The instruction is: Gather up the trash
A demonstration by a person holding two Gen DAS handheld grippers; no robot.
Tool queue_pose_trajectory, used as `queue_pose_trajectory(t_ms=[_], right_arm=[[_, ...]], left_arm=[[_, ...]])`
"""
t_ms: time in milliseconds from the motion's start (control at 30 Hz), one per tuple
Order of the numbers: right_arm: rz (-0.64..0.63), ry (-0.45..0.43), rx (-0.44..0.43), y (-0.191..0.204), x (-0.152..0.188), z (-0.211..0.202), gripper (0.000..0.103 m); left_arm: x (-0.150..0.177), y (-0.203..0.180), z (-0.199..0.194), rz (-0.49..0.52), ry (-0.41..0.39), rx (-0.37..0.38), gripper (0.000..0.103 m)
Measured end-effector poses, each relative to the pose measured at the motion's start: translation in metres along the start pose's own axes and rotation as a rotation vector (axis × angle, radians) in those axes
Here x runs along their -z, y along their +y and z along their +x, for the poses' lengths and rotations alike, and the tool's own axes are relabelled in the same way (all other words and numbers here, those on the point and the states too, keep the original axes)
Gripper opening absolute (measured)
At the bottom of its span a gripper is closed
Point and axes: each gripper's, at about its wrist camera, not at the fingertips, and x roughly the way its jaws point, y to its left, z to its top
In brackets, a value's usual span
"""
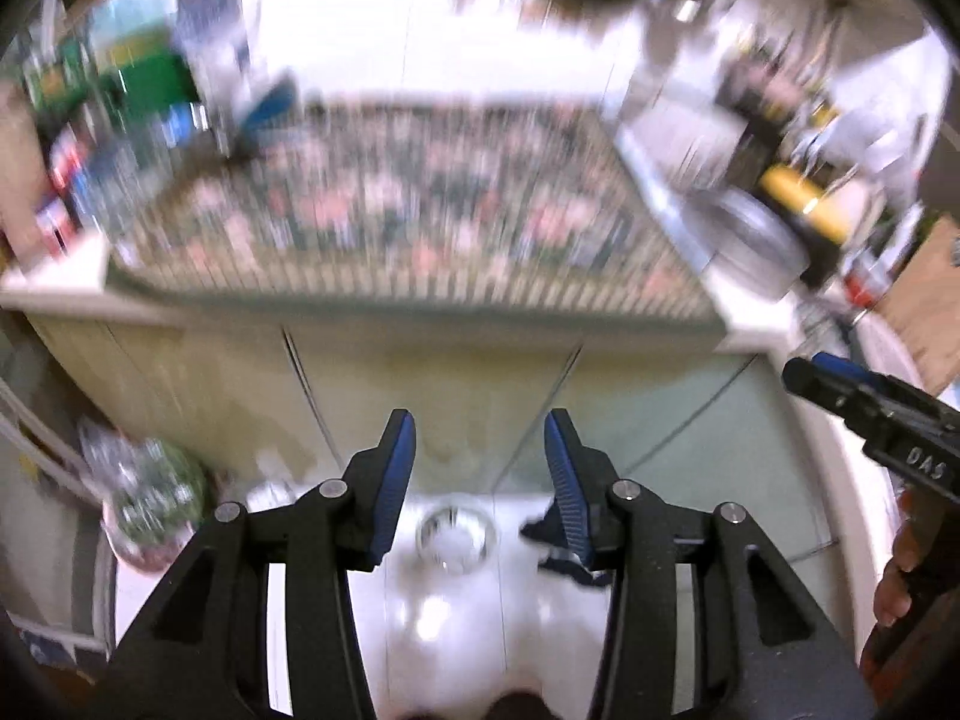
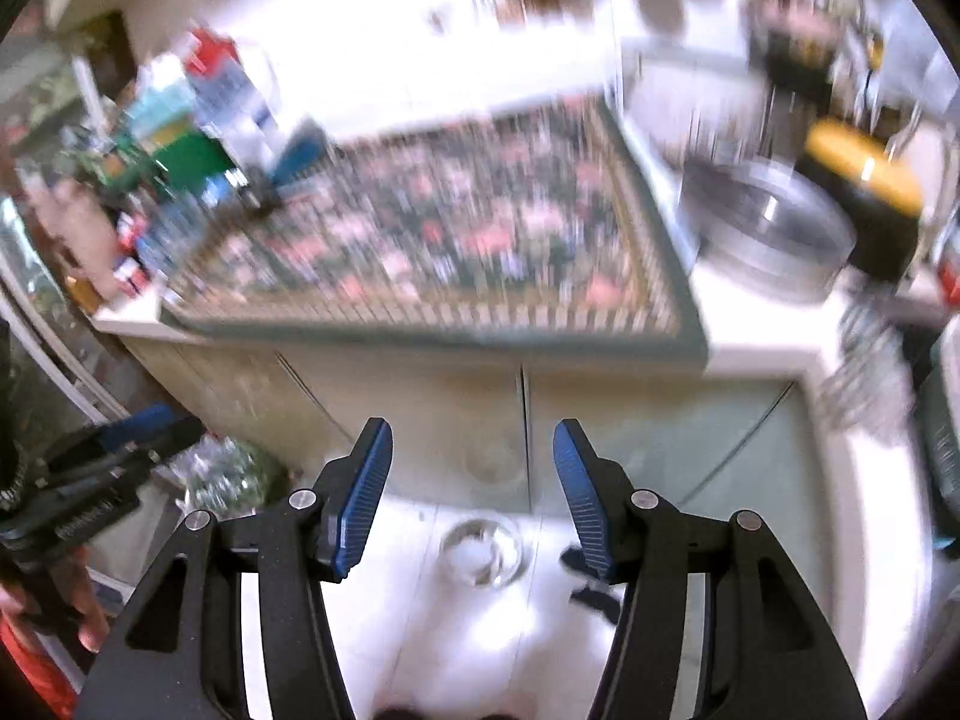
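Note:
My left gripper [image 1: 480, 420] is open with nothing between its blue pads; it hangs in front of the pale cabinet doors [image 1: 420, 384]. My right gripper [image 2: 473, 426] is also open and holds nothing. Each shows at the edge of the other's view: the right gripper [image 1: 840, 387] at the right, the left gripper [image 2: 120, 438] at the left. On the white floor below lie a clear round container [image 1: 459, 540] [image 2: 480, 552] and a dark crumpled scrap [image 1: 564, 558] [image 2: 591, 591]. A clear bag with green and mixed contents [image 1: 150, 498] [image 2: 228, 474] stands on the floor at the left.
A counter carries a floral mat [image 1: 408, 210] [image 2: 432, 240]. Bottles and boxes [image 1: 138, 78] crowd its left end. A metal bowl [image 2: 768, 234] and a yellow-topped black item [image 2: 864, 192] stand at its right. Everything is blurred.

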Motion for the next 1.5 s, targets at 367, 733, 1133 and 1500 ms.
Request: queue_pose_trajectory(t_ms=[367,733,1133,1500], right_arm=[[-0.046,-0.274,0.02,0.092,0.025,-0.16,0.059],[-0.053,-0.362,0.055,0.13,0.059,-0.219,0.103],[-0.09,-0.364,0.055,0.151,0.078,-0.241,0.103],[-0.097,-0.346,0.059,0.152,0.083,-0.244,0.103]], left_arm=[[0.012,-0.016,-0.207,0.133,-0.274,0.12,0.072],[0.059,-0.014,-0.306,0.184,-0.37,0.105,0.101],[0.078,-0.007,-0.337,0.155,-0.396,0.093,0.102],[0.08,-0.004,-0.336,0.141,-0.384,0.107,0.102]])
